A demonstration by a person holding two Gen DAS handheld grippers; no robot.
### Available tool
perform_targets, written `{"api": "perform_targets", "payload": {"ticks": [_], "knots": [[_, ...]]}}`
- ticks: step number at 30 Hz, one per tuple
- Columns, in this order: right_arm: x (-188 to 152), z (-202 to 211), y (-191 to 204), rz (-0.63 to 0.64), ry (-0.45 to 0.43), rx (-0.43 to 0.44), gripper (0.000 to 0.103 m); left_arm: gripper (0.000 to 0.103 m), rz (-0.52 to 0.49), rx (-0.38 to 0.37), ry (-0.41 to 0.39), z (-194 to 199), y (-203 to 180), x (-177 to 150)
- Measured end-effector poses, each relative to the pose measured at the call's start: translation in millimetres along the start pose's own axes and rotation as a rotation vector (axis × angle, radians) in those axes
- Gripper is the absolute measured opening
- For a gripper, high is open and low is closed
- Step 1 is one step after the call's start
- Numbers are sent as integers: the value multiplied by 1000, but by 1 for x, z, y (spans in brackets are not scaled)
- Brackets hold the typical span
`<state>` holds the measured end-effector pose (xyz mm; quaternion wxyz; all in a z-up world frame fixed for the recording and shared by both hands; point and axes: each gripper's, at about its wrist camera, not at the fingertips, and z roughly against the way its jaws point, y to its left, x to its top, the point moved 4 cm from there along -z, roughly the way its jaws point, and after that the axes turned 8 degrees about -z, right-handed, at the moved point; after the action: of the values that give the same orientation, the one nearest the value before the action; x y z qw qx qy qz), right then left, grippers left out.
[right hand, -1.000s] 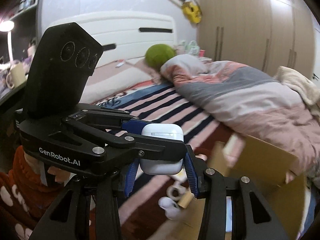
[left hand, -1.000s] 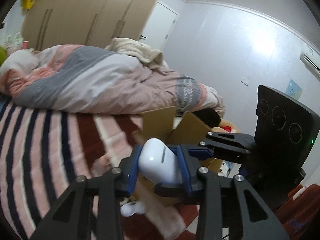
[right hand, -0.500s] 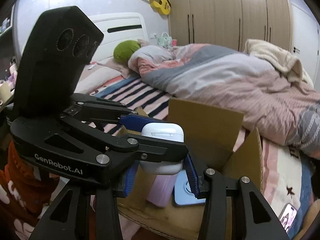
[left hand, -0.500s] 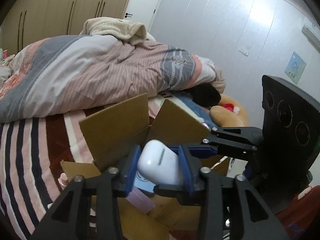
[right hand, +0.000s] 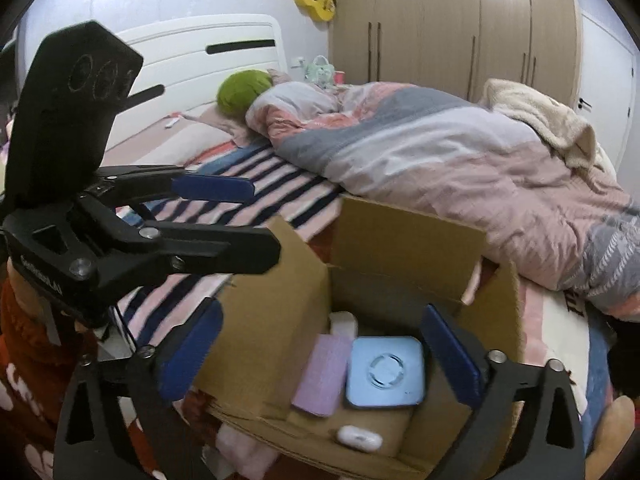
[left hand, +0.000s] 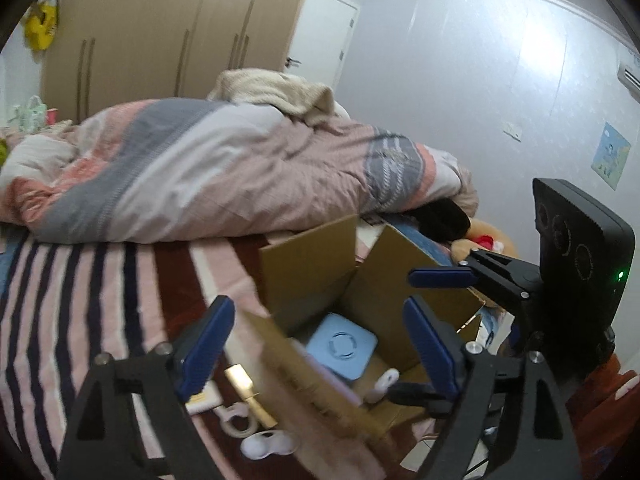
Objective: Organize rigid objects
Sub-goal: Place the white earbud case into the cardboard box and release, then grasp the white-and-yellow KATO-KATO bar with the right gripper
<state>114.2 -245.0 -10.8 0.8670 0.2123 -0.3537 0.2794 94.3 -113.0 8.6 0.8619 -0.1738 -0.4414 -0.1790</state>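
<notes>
A white earbud case [right hand: 358, 438] lies on the floor of the open cardboard box [right hand: 408, 240], near its front wall; the left wrist view shows the case [left hand: 384, 386] too. My right gripper [right hand: 320, 356] hangs over the box, its jaws opening wide with nothing between them. My left gripper [left hand: 320, 344] is beside it over the box's edge, jaws also opening and empty. In the box are a light blue square device [right hand: 384, 372], a lilac bottle [right hand: 322, 376] and a white item [right hand: 344, 322].
The box [left hand: 308, 252] stands on a striped bed sheet [left hand: 80, 300] against a rumpled quilt [left hand: 200, 184]. A gold tube [left hand: 248, 392], a pale ring [left hand: 236, 420] and a small white piece [left hand: 268, 444] lie on the sheet left of the box. Wardrobes line the far wall.
Both grippers were shut on the white earbud case above the box. Both have opened, and the case now lies inside the box.
</notes>
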Motion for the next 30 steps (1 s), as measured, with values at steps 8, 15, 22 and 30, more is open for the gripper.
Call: {"api": "perform_targets", "payload": {"ticks": [8,15,22,30], "knots": [[15,-9,82,98,-13,140,103,85,74,110,-76,64,54,-33],[10,-60,160,154,62,260,103,88,146,225,-80,94,110,-85],[-16,-149,168,136,205,156,95,88,215,231,-50,85,149,-128],[-37,-225,100,23,312,-116,85,88,261,203,-16,59,176,-150]]}}
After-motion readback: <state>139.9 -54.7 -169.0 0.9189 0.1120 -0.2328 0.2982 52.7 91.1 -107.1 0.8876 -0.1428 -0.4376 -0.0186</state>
